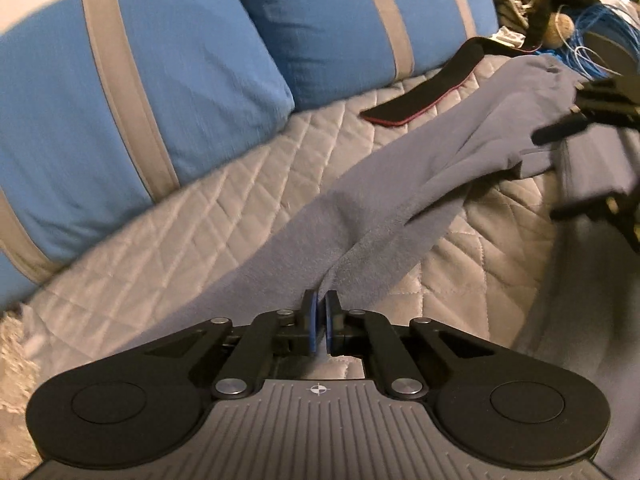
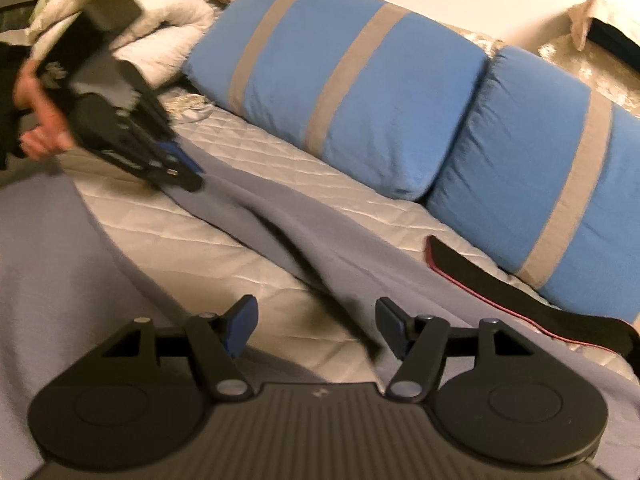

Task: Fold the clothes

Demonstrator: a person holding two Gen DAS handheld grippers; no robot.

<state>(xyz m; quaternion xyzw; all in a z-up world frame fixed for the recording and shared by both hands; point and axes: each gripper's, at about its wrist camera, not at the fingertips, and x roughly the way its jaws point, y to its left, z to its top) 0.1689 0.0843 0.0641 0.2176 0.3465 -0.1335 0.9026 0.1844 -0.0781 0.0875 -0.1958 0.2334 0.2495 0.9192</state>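
A grey-blue garment (image 1: 404, 204) lies stretched in a long band across the quilted bed cover (image 1: 208, 220). My left gripper (image 1: 320, 308) is shut on one end of it, its blue pads pinching the cloth. In the right wrist view the garment (image 2: 320, 232) runs from the left gripper (image 2: 192, 176), held by a hand at the upper left, down toward me. My right gripper (image 2: 316, 320) is open, with its fingers on either side of the garment's near part and nothing held. It also shows blurred in the left wrist view (image 1: 560, 168) at the right edge.
Two blue pillows with grey stripes (image 1: 132, 92) (image 2: 352, 88) lie along the back of the bed. A black strap with a red edge (image 1: 424, 92) (image 2: 520, 284) lies next to them. Dark clothes and blue cables (image 1: 592, 28) are piled at one end, pale blankets (image 2: 152, 32) at the other.
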